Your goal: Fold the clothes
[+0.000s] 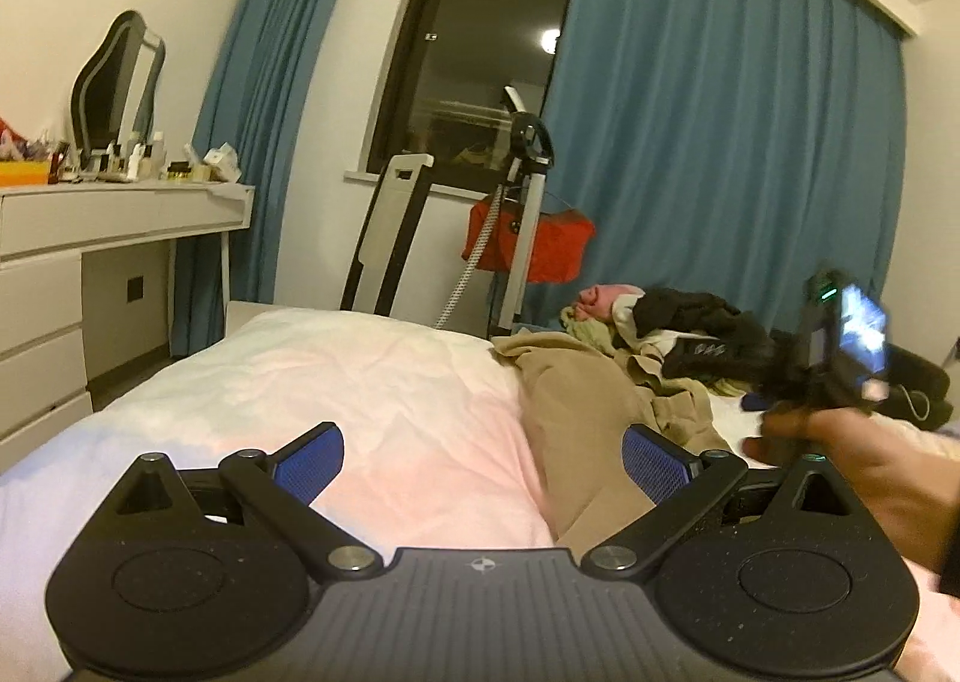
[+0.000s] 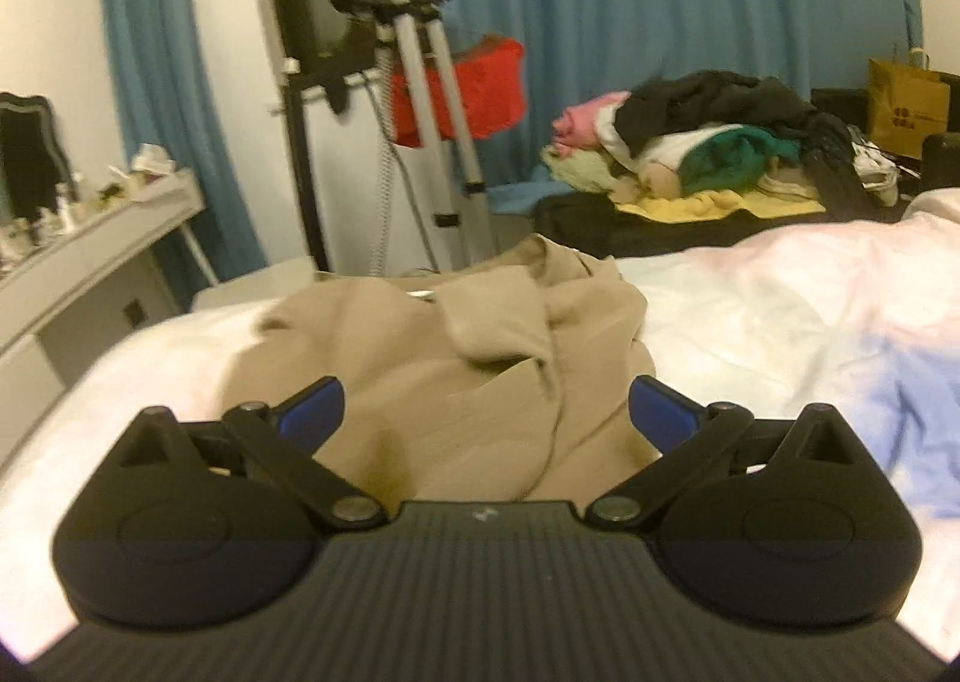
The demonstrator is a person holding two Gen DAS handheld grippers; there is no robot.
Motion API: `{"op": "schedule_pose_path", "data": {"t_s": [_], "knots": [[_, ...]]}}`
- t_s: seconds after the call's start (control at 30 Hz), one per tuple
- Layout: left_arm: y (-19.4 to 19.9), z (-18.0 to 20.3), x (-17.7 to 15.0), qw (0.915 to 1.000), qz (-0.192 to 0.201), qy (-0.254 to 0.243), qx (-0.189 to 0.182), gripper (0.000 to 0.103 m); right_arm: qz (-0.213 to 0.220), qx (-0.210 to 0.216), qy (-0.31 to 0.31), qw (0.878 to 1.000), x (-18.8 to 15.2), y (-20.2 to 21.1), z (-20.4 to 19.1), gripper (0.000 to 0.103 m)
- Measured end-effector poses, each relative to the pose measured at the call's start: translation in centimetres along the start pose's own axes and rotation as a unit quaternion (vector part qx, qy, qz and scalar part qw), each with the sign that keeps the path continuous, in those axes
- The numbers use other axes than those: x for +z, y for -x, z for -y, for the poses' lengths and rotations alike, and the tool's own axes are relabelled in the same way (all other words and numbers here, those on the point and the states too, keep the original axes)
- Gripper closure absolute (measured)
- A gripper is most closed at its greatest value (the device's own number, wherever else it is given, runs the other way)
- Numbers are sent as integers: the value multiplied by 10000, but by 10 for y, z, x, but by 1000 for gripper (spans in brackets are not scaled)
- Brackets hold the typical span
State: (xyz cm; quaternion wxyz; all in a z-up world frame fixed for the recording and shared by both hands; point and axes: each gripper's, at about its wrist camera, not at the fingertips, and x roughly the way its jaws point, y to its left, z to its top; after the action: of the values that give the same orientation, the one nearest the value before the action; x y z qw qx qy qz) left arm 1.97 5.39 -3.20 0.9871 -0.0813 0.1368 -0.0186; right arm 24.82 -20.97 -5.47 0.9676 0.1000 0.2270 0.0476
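A: Left wrist view shows the left gripper (image 1: 483, 460) with its jaws wide apart and nothing between them, above the pale pink bed sheet (image 1: 360, 382). The beige garment (image 1: 588, 412) lies on the sheet, just under its right pad. Which step does he judge this to be?

B: He judges it an early one: the garment is crumpled, not yet spread. In the right wrist view the right gripper (image 2: 486, 412) also has its jaws fully apart, and the garment (image 2: 480, 346) lies in front of it and below it, but the pads do not press on it.

A: And the next move?

B: Probably each gripper must find an edge or a corner and close on it, to pull the cloth flat.

A: What is unclear?

B: The kind of garment; its near part is cut off behind the gripper body. The far pile of clothes (image 2: 708, 142) is mixed, and the right hand (image 1: 870, 472) is blurred.
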Motion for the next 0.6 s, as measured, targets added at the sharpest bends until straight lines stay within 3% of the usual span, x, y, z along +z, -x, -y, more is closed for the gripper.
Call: {"op": "schedule_pose_path", "data": {"t_s": [0.2, 0.4, 0.5, 0.6], "knots": [[21, 9, 0, 9992, 162, -353, -22, 3, 117, 426, 86, 9990, -22, 112, -15, 0], [44, 16, 7, 9989, 130, -383, -246, 3, 341, 661, -353, 9966, -53, 208, -18, 0], [44, 8, 16, 9977, -412, -125, -528, 3, 376, 680, -720, 9944, -71, 239, -4, 0], [37, -11, 22, 9881, -1206, 567, -769, 6, 175, 549, -1030, 9930, -82, 253, 13, 0]]}}
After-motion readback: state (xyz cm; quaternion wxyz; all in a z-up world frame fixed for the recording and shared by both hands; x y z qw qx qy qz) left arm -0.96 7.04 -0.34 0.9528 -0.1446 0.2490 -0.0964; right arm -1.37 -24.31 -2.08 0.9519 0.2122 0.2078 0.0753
